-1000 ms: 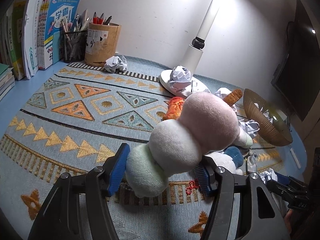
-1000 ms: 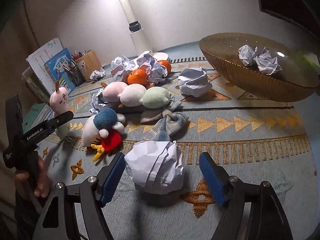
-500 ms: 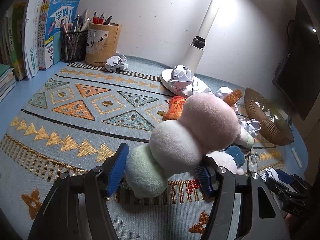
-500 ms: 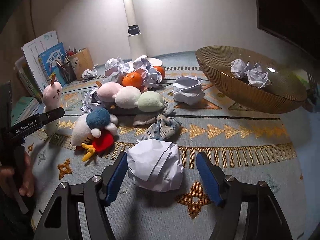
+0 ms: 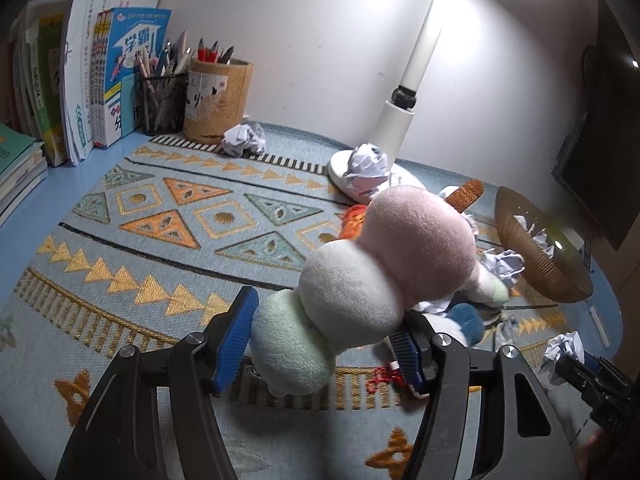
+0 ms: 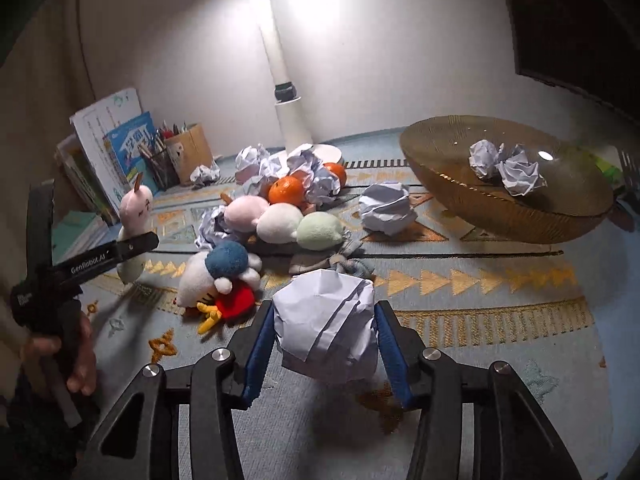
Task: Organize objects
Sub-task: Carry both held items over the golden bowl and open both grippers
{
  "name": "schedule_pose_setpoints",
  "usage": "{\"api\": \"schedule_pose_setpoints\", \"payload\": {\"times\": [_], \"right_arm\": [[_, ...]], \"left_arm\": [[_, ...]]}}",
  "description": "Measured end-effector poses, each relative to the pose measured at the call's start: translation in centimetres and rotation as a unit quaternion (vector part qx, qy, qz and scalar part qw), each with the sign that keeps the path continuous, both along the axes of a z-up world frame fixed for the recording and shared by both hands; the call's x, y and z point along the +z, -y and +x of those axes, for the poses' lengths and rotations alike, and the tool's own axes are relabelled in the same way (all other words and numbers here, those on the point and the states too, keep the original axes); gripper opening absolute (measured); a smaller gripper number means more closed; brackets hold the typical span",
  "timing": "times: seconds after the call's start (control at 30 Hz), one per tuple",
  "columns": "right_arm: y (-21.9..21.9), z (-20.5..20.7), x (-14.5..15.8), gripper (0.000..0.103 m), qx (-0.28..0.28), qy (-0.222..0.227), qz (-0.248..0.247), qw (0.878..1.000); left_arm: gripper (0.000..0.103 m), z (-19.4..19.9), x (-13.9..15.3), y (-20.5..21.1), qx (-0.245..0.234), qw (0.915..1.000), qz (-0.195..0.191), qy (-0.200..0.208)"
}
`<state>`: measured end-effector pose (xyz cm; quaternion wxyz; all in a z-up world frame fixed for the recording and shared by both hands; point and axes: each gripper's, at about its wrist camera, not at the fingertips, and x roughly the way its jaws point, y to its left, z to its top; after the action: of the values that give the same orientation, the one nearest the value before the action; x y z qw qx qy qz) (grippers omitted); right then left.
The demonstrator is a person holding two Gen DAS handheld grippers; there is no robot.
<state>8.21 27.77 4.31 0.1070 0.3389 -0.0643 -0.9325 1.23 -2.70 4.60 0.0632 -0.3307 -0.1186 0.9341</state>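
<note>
left gripper (image 5: 320, 344): clamped, raised | right gripper (image 6: 326, 342): just closed, gripping

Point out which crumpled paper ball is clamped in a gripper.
The large paper ball pinched between the right gripper pads, off the rug; the bowl holds two, the rest lie loose.

The room was dim, and the light came from one lamp (image 5: 424, 52) above, at the top of both views. Its head was burned out to pure white, and a bright patch lay on the wall (image 6: 360, 40) behind it. A small glare spot sat on the bowl (image 6: 544, 155). The corners were dark and the edges curved strongly. The paper ball (image 6: 326, 328) showed slight blur at its lower edge, with a soft shadow under it.
</note>
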Motion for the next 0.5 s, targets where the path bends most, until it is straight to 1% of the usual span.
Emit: {"api": "schedule_pose_setpoints", "payload": {"times": [0.03,0.1,0.2,0.27,0.33,0.37,0.4,0.47,0.5], "right_arm": [[-1.2,0.0,1.1,0.048,-0.014,-0.011,-0.003,1.0],[-4.1,-0.2,3.7,0.048,-0.042,-0.038,-0.018,0.998],[-8.7,-1.0,7.3,0.05,-0.093,-0.067,-0.049,0.992],[-11.6,-2.5,8.5,0.05,-0.132,-0.06,-0.066,0.987],[-13.9,-4.4,8.8,0.05,-0.163,-0.042,-0.069,0.983],[-14.8,-5.3,8.6,0.05,-0.173,-0.03,-0.073,0.982],[-15.7,-6.2,8.3,0.05,-0.174,-0.02,-0.083,0.981],[-17.0,-7.8,7.3,0.05,-0.171,0.001,-0.104,0.98],[-17.4,-8.6,6.8,0.053,-0.171,0.011,-0.11,0.979]], "left_arm": [[0.061,0.5,1.1,-0.8,-0.012,0.9998,0.004,-0.016],[0.061,0.9,3.3,-3.1,-0.053,0.9978,0.02,-0.034],[0.061,-0.1,6.0,-8.3,-0.127,0.9906,0.033,-0.038],[0.061,-1.7,7.5,-12.1,-0.158,0.9861,0.041,-0.031],[0.061,-3.3,8.4,-15.9,-0.182,0.9818,0.046,-0.03],[0.061,-4.1,8.6,-17.8,-0.19,0.9805,0.041,-0.03],[0.061,-4.9,8.7,-19.6,-0.196,0.9796,0.036,-0.027],[0.061,-6.8,8.2,-22.7,-0.21,0.977,0.035,-0.008],[0.061,-7.9,7.6,-24.0,-0.212,0.9765,0.036,0.005]]}}
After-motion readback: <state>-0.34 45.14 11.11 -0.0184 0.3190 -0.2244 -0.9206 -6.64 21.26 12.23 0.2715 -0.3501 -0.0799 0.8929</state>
